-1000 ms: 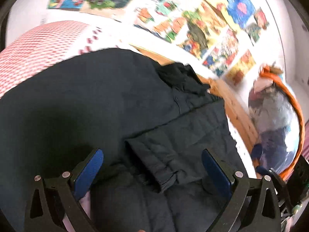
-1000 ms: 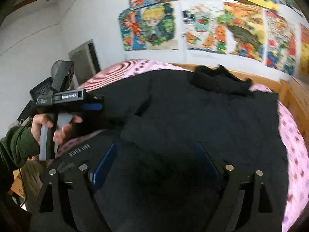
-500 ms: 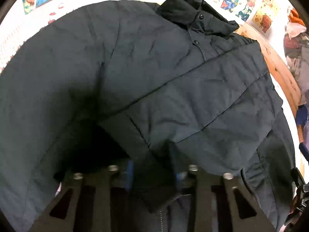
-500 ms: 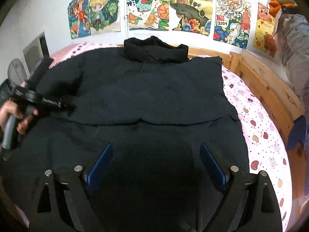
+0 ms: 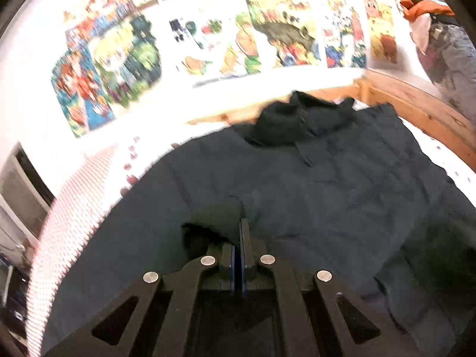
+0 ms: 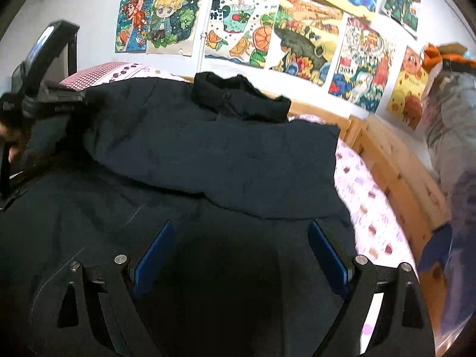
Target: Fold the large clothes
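Across a pink patterned bedsheet point(image 6: 369, 190), a large dark padded jacket point(image 6: 208, 154) is lying spread out, filling most of both views, with its collar point(image 6: 238, 98) pointing toward twelve o'clock at the headboard end. One sleeve is lying folded across the chest.

Seen from its own wrist camera, the left gripper point(image 5: 238, 232) is pinching a bunched fold of the jacket's dark fabric, its blue pads pressed almost together at six o'clock in the frame. The right wrist view is showing this same gripper at nine o'clock, in the person's hand, at the jacket's edge.

The right gripper point(image 6: 241, 255) is hovering over the jacket's lower half with its blue fingers point(image 6: 154, 253) spread wide and gripping nothing.

A light wooden bed frame point(image 6: 395, 175) is running along the bed from one to four o'clock. Behind it, at three o'clock, a pile of grey and orange clothing point(image 6: 446, 113) is sitting against the wall. Colourful cartoon posters point(image 6: 238, 29) are covering the wall from ten to two o'clock. A dark screen point(image 5: 23, 190) is standing at nine o'clock in the left wrist view, beside a red-and-white checked pillow point(image 5: 71, 217).

One poster is carrying small digits, but they are too blurred to read. Lettering on the left gripper's body is likewise illegible.
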`<control>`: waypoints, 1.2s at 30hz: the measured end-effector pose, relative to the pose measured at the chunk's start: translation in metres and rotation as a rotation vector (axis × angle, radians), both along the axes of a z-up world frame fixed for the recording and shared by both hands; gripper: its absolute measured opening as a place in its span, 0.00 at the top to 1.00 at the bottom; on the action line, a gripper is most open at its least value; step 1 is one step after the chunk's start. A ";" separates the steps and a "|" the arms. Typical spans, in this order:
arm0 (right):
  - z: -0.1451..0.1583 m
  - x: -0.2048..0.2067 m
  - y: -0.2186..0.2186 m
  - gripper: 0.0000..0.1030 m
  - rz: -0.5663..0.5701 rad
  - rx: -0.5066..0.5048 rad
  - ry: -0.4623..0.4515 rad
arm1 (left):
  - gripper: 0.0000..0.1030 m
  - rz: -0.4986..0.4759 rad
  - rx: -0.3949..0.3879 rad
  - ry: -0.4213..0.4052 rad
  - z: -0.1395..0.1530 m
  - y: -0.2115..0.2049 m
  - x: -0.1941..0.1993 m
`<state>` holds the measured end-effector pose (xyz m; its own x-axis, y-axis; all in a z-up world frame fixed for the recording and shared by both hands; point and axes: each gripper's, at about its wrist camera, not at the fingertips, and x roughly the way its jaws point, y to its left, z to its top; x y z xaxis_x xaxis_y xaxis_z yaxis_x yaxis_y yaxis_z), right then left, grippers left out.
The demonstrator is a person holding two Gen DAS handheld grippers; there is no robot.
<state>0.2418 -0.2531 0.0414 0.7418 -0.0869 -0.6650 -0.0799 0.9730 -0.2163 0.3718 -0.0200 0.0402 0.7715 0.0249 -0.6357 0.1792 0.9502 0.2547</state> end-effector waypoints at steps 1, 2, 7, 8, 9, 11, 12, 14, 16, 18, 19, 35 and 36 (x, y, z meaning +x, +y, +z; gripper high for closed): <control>0.002 0.007 -0.002 0.15 0.004 -0.012 -0.012 | 0.97 0.001 0.017 -0.008 -0.002 0.000 0.005; 0.003 0.013 -0.004 0.14 0.006 -0.020 -0.019 | 0.97 -0.006 0.039 -0.012 -0.008 0.002 0.011; -0.010 0.093 -0.042 0.14 0.019 0.109 0.089 | 0.97 -0.002 0.075 0.120 -0.056 0.009 0.032; -0.017 0.107 -0.047 0.14 0.001 0.108 0.100 | 0.97 0.003 0.063 0.159 -0.064 0.013 0.036; -0.024 0.123 -0.052 0.14 -0.013 0.099 0.113 | 0.97 0.010 0.041 0.206 -0.073 0.017 0.042; -0.042 0.148 -0.061 0.14 -0.049 0.086 0.148 | 0.94 0.025 0.010 0.271 -0.085 0.023 0.050; -0.052 0.158 -0.062 0.14 -0.063 0.089 0.172 | 0.94 0.025 0.005 0.292 -0.089 0.024 0.051; -0.078 0.173 -0.064 0.14 -0.086 0.078 0.247 | 0.93 0.022 -0.002 0.311 -0.096 0.025 0.054; -0.102 0.177 -0.063 0.13 -0.106 0.074 0.281 | 0.91 0.022 -0.012 0.319 -0.100 0.025 0.056; -0.112 0.171 -0.060 0.11 -0.118 0.061 0.255 | 0.91 0.022 -0.045 0.323 -0.101 0.028 0.056; -0.116 0.168 -0.057 0.11 -0.117 0.047 0.242 | 0.91 0.021 -0.060 0.324 -0.101 0.031 0.058; -0.037 0.103 0.021 0.10 0.055 0.049 0.166 | 0.15 0.119 -0.403 0.154 0.002 0.123 -0.048; -0.029 0.098 0.035 0.10 0.102 0.058 0.162 | 0.14 0.125 -0.399 0.149 0.006 0.127 -0.059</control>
<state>0.3402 -0.2184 0.0124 0.6279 0.0250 -0.7779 -0.2079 0.9686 -0.1366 0.3125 0.1069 0.0458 0.6771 -0.1580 -0.7188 0.0642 0.9856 -0.1563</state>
